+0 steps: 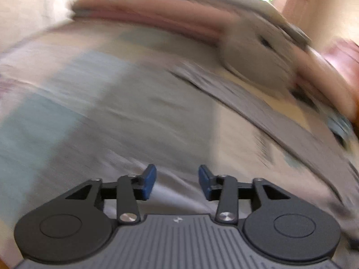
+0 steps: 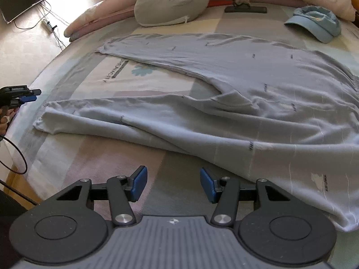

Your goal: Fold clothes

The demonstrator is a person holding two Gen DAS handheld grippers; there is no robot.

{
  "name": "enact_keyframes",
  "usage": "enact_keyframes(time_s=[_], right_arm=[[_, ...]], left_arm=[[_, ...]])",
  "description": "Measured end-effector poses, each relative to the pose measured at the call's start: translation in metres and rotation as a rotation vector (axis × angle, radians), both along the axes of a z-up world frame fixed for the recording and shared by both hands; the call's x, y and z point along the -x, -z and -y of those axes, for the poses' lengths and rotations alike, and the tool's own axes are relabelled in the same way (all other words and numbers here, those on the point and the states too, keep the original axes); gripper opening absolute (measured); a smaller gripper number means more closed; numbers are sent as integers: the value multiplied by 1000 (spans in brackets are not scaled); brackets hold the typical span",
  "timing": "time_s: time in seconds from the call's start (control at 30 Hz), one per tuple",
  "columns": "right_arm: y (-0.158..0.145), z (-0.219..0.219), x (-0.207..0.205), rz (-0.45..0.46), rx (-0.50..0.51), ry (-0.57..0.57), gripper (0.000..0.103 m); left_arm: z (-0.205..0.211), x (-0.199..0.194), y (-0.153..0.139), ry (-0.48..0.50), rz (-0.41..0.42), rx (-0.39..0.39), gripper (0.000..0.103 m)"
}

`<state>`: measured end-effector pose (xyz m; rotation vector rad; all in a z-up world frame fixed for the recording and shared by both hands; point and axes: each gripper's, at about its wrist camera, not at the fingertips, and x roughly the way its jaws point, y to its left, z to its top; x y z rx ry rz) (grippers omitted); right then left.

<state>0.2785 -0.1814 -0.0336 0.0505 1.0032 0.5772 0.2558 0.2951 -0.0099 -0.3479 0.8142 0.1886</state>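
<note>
Right wrist view, left to right: left gripper (image 2: 28, 95) hangs parted and empty past the trouser cuffs; grey trousers (image 2: 224, 103) lie spread on the bed (image 2: 116, 163); right gripper (image 2: 174, 183), open and empty, should pinch the near hem squarely.

Both wrist cams angle down over the bed (image 2: 125, 168); both see the grey pants (image 2: 224, 103); left view blurred.

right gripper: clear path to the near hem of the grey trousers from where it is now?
Probably yes. The right gripper is open and empty, hovering over bare bedspread, with the near edge of the grey trousers just ahead to its right. Nothing lies between; the cap and pillow sit far behind.
</note>
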Motion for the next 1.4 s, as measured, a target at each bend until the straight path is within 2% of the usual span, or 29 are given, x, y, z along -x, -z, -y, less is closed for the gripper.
enact_keyframes(time_s=[0.07,0.13,0.23,0.3,0.43,0.6,0.73,0.83,0.9,0.97,1.13,1.3,1.4], right_arm=[[3,2,-1,-4,-8,-6,58],[6,3,-4,-2,-6,-14,58],[11,5,-13,6,10,-17,58],[11,9,-20,16,6,-22,57],[8,15,-34,43,-6,-32,57],[13,21,-58,62,-22,-21,57],[22,26,-78,53,-53,2,55],[18,34,-82,56,-68,26,55],[6,46,-71,86,-54,56,55],[-5,62,-58,108,-43,94,56],[-14,133,-2,70,-56,300,59],[16,188,50,-33,-179,509,64],[39,202,54,-62,-270,581,64]], left_arm=[[32,-1,5,142,-54,43,49],[66,0,9,281,-108,47,50],[106,4,17,418,-144,80,59],[126,2,24,475,-164,95,59],[136,-14,31,448,-162,87,59],[129,-42,30,422,-99,105,60],[128,-65,43,383,-111,89,59],[135,-69,38,370,-100,60,59],[143,-65,31,387,-84,39,60],[154,-59,26,419,-69,12,70],[184,-43,17,462,-45,-117,72],[213,-49,17,495,-36,-59,73],[233,-56,15,525,-40,-59,73]])
